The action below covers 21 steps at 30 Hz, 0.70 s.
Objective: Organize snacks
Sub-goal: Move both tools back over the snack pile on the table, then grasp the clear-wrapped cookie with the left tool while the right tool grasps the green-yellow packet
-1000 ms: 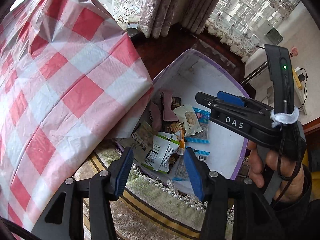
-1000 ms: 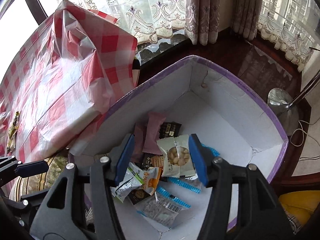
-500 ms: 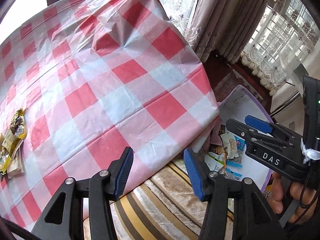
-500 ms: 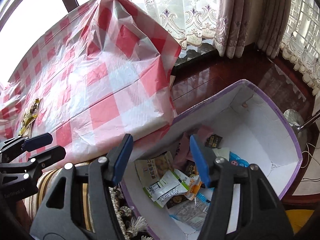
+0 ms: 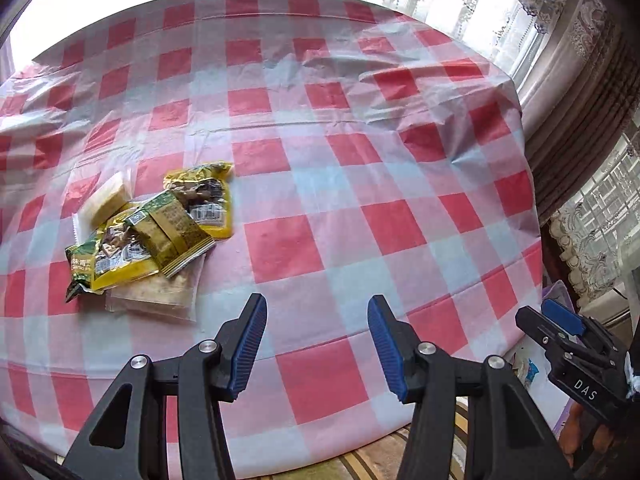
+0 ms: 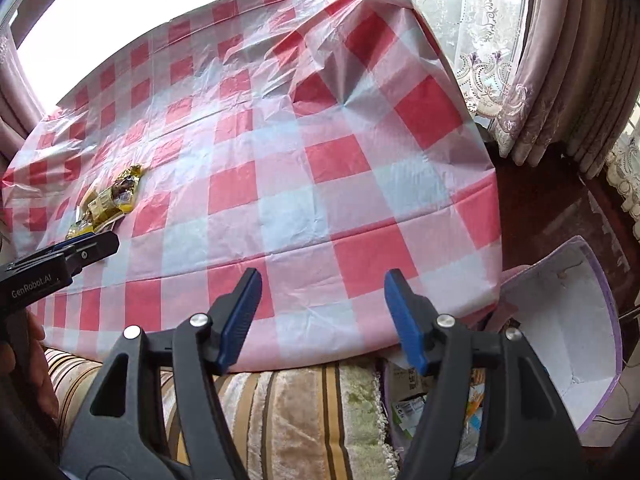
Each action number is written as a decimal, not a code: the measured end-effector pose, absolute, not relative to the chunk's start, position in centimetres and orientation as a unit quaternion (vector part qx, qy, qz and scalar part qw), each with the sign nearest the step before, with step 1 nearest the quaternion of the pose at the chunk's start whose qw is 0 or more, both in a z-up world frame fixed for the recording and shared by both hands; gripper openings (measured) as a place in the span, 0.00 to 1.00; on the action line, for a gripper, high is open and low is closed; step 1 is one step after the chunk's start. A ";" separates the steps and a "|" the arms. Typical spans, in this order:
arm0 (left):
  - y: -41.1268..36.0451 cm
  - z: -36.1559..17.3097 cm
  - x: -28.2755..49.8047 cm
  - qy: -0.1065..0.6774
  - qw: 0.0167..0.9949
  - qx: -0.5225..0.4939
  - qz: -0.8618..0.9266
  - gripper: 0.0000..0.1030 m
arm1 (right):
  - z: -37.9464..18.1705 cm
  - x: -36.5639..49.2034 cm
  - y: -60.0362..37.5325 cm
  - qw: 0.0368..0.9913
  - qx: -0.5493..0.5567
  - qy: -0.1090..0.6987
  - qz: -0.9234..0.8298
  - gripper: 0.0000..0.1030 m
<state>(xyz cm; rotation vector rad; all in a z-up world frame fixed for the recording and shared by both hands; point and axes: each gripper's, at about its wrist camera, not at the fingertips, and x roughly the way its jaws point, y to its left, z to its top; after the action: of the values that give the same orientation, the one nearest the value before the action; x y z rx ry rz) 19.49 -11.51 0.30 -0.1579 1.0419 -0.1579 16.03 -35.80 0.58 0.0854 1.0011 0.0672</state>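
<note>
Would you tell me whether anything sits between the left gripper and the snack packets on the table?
Nothing visible: only bare checked tablecloth lies between the empty left gripper and the snack packets.

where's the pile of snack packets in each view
Left wrist view: pile of snack packets sits left of centre on the checked tablecloth.
Right wrist view: same pile, small, at the far left edge, just above the left gripper.
Shared landmark: the red-and-white checked tablecloth.

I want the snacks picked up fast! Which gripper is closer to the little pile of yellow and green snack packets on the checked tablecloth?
Left. The left gripper hangs empty just beside the pile of yellow and green snack packets. The right gripper, empty and opening, is farther along the red-and-white checked tablecloth.
</note>
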 end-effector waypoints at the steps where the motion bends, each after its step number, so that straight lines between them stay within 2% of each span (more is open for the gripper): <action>1: -10.2 0.3 19.7 0.494 0.863 -0.086 -0.064 0.52 | 0.7 16.4 -34.9 0.876 0.034 0.479 0.040 0.65; 10: 0.5 0.5 21.6 0.461 0.877 -0.134 -0.005 0.52 | 1.1 19.7 -26.0 0.878 -0.008 0.462 0.123 0.65; 15: 3.9 0.2 23.3 0.443 0.892 -0.083 -0.023 0.52 | 0.7 21.4 -21.3 0.870 -0.024 0.461 0.173 0.65; 21: 5.5 -1.4 25.6 0.459 0.886 -0.035 -0.059 0.55 | 0.1 23.0 -16.0 0.855 -0.038 0.461 0.235 0.65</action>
<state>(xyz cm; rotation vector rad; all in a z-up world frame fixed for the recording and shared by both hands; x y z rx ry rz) 25.65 5.49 -1.40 -0.0738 0.9556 -0.1217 23.00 -15.98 0.11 -0.0807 0.9704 0.4946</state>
